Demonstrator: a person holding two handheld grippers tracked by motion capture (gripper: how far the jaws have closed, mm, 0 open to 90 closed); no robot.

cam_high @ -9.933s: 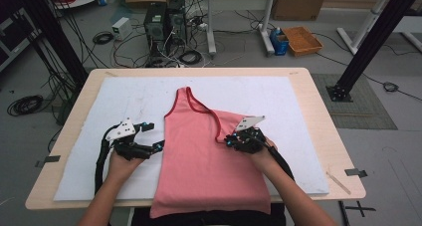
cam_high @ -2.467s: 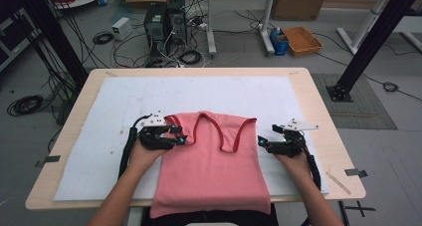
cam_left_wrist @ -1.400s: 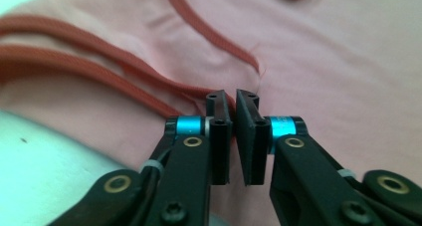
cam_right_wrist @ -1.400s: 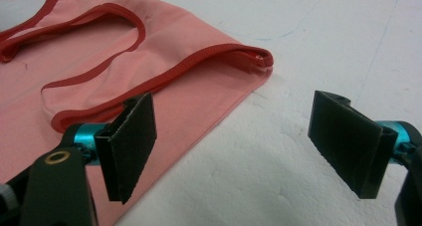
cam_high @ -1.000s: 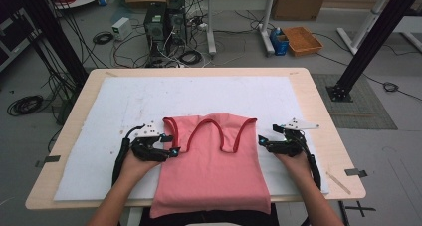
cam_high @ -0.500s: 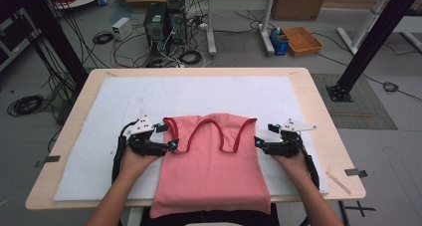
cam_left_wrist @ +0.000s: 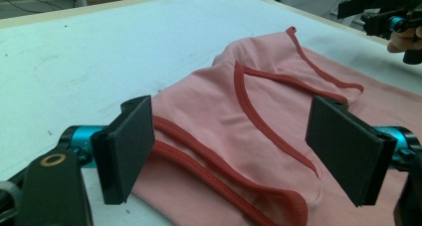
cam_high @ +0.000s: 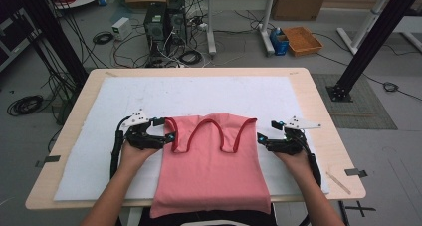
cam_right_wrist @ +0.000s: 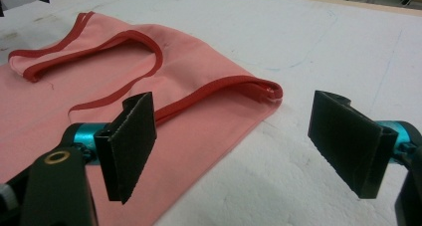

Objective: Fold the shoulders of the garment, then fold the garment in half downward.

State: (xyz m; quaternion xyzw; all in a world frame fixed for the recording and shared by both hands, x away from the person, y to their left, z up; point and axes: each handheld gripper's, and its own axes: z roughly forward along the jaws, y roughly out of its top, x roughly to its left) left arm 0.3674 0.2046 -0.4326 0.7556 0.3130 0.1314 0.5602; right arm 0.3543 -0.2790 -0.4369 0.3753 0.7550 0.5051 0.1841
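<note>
Pink top [cam_high: 209,171] hem hangs past table [cam_high: 328,136] edge, cut off at bottom of high view.

- We are finding no legible text, label, brand, number or sign in any view.
- We are seeing faint pen lines on the white table cover [cam_right_wrist: 318,47], but they are forming no readable characters.
- We are noting that items on the floor are appearing too small to read.

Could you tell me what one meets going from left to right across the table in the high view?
White mat → left gripper → pink tank top → right gripper → bare wooden table edge.
</note>
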